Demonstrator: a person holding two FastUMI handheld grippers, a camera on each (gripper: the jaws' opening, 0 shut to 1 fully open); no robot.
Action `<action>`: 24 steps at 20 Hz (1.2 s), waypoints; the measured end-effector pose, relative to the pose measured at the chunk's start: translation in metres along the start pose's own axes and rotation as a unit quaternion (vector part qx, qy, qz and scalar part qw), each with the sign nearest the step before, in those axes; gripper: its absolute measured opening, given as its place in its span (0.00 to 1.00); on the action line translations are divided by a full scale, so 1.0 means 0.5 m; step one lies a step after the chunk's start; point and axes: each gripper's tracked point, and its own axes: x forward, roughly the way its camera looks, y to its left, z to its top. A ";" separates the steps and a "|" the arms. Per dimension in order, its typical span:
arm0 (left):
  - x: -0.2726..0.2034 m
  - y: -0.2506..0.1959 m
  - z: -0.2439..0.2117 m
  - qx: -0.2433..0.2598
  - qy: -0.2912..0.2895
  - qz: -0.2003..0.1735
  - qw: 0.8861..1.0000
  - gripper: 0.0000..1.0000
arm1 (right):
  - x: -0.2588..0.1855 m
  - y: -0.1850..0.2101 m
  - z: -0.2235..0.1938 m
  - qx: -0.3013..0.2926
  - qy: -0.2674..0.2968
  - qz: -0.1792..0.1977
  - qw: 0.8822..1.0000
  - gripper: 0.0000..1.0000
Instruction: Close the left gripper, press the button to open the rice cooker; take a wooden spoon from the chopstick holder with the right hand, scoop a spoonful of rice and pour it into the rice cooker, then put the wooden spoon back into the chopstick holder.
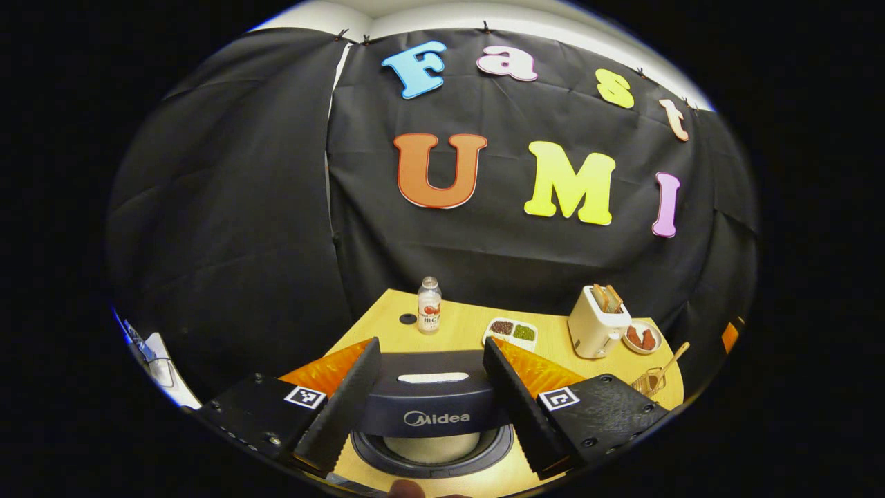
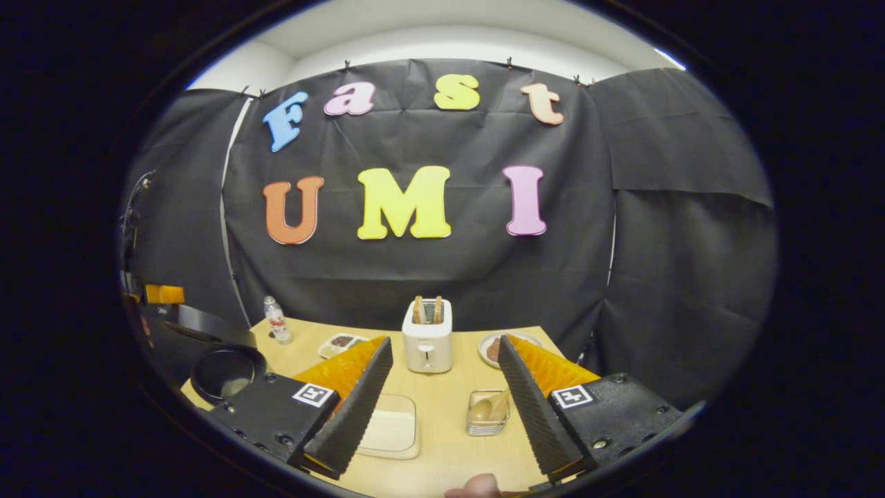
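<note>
Your left gripper point(image 1: 430, 398) hangs with its fingers spread wide, nothing between them, right above the dark, rounded rice cooker point(image 1: 432, 415). Its lid point(image 1: 429, 401) stands raised, and the pale inner pot point(image 1: 432, 446) shows below it.

Your right gripper point(image 2: 442, 404) is spread wide too, holding nothing. Between its fingers you see the clear square chopstick holder point(image 2: 487, 413) on the table, with the rounded wooden spoon point(image 2: 482, 409) resting in it. Just left of that sits the shallow clear tray of white rice point(image 2: 392, 429).

In the right gripper view the cooker sits far to the left with its lid up, the black pot ring point(image 2: 227, 372) facing you.

Everything rests on a light wooden table point(image 2: 449, 387), with black cloth walls behind and a pale ceiling above.

Further back stands a white toaster point(image 2: 427, 335) with bread slices poking out, a small round plate of brown food point(image 2: 494, 348) beside it, a divided white dish of dark and green grains point(image 1: 512, 332), and a small clear bottle with a white label point(image 1: 429, 306). A fingertip point(image 2: 477, 487) peeks in at the bottom edge.
</note>
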 end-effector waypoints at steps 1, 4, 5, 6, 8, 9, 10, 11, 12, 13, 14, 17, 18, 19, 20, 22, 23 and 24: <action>-0.010 -0.005 -0.025 -0.003 0.002 -0.003 1.000 0.96 | -0.001 -0.007 -0.008 0.006 0.006 0.000 1.000 1.00; -0.021 -0.011 -0.094 -0.010 0.007 -0.001 1.000 0.96 | 0.001 -0.018 -0.026 0.015 0.019 -0.002 1.000 0.99; -0.023 -0.012 -0.112 -0.011 0.006 0.002 1.000 0.95 | 0.000 -0.021 -0.030 0.014 0.021 -0.003 1.000 1.00; -0.024 -0.013 -0.123 -0.012 0.003 0.006 1.000 0.95 | -0.003 -0.020 -0.034 0.011 0.023 -0.003 1.000 1.00; -0.027 -0.011 -0.144 -0.017 -0.005 0.015 1.000 0.96 | -0.007 -0.020 -0.038 0.009 0.023 -0.004 1.000 0.99; -0.027 -0.011 -0.152 -0.019 -0.009 0.019 1.000 0.96 | -0.010 -0.017 -0.040 0.008 0.025 -0.003 1.000 1.00; -0.027 -0.012 -0.156 -0.019 -0.015 0.021 0.999 0.96 | -0.013 -0.014 -0.043 0.007 0.026 -0.003 1.000 0.99; -0.026 -0.013 -0.162 -0.017 -0.020 0.024 0.999 0.96 | -0.016 -0.013 -0.044 0.003 0.027 -0.003 1.000 0.99; -0.025 -0.011 -0.171 -0.015 -0.024 0.028 0.999 0.96 | -0.017 -0.012 -0.046 -0.001 0.028 -0.003 1.000 0.99; -0.023 -0.012 -0.181 -0.012 -0.023 0.032 0.999 0.95 | -0.020 -0.010 -0.045 -0.004 0.028 -0.002 1.000 0.99; -0.022 -0.011 -0.191 -0.009 -0.022 0.035 0.999 1.00 | -0.018 -0.008 -0.043 -0.006 0.028 -0.001 1.000 1.00; -0.007 -0.017 -0.196 -0.004 -0.024 0.041 0.999 0.96 | -0.018 0.000 -0.034 -0.010 0.026 0.000 1.000 1.00; -0.006 -0.017 -0.207 -0.003 -0.020 0.042 0.999 0.96 | -0.017 0.005 -0.032 -0.012 0.025 0.002 1.000 1.00; -0.005 -0.017 -0.223 -0.004 -0.015 0.042 0.999 0.96 | -0.018 0.008 -0.029 -0.015 0.024 0.003 1.000 1.00; -0.005 -0.017 -0.238 -0.007 -0.009 0.041 0.999 1.00 | -0.017 0.011 -0.024 -0.018 0.020 0.004 1.000 1.00; -0.004 -0.013 -0.257 -0.012 -0.004 0.042 0.999 0.95 | -0.020 0.015 -0.009 -0.022 0.011 0.004 1.000 0.99; -0.006 -0.015 -0.253 -0.002 -0.015 0.043 0.999 0.96 | -0.020 0.019 -0.003 -0.022 0.008 0.004 1.000 0.99; -0.005 -0.013 -0.263 0.005 -0.011 0.045 0.999 0.96 | -0.021 0.024 0.000 -0.022 0.005 0.006 1.000 1.00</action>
